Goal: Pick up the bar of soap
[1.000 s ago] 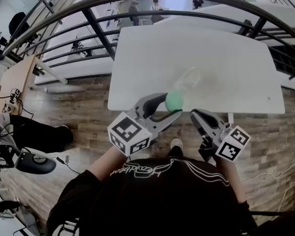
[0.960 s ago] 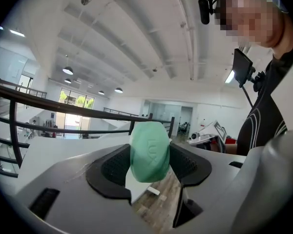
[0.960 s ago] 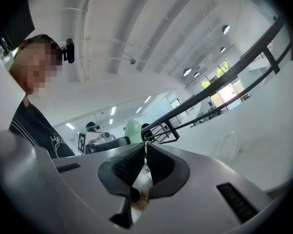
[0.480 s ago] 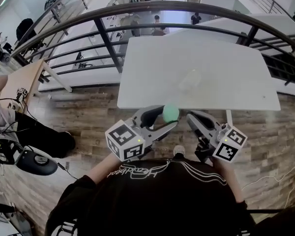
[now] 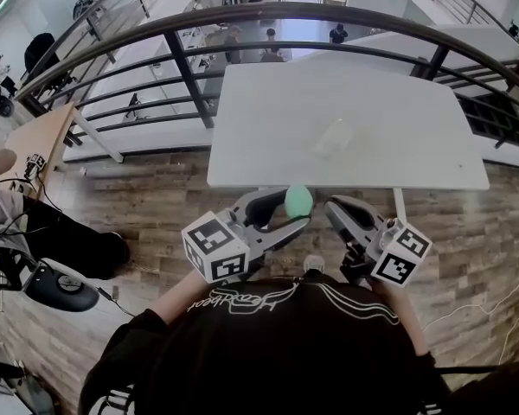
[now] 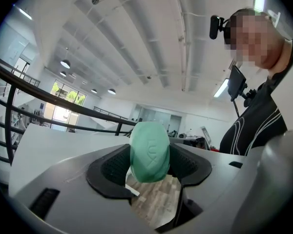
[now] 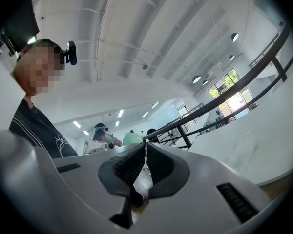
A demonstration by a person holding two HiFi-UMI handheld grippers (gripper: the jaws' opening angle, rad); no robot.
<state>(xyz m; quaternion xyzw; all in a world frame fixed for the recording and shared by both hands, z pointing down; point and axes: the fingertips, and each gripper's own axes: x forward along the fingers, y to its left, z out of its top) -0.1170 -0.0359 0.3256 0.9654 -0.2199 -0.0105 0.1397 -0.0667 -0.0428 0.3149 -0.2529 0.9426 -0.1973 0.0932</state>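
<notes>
The left claw (image 5: 291, 211) is clamped on the green bar of soap (image 5: 298, 200). In the left gripper view the left claw (image 6: 149, 165) has its two dark ribbed pads (image 6: 114, 167) spread about as wide as the bar of soap (image 6: 149, 150) is thick, one pressing on each side of it. The bar fills the gap between them, and only its lower half sits within the pads; the rest stands clear above the jaws.

The bar is a rounded oval. In the left gripper view its long axis runs up and down, roughly square to the line of the jaws, and a broad face with embossed letters is turned toward the camera. The lettering is too soft to read.

From the head view the bar is held in the air just off the near edge of the white counter (image 5: 372, 93), over the wooden floor (image 5: 147, 206) and not touching either one.

The right claw (image 5: 336, 209) sits just beside the left one, close in front of the person's chest. In the right gripper view the right claw (image 7: 144, 161) has its pads drawn almost together, with only a thin slit between them and nothing held. The pale green top of the bar shows just past its tips.

Near the middle of the counter lies a faint clear item (image 5: 332, 137), possibly a plastic wrapper or dish. A dark railing (image 5: 186, 63) curves round the far side of the counter.
</notes>
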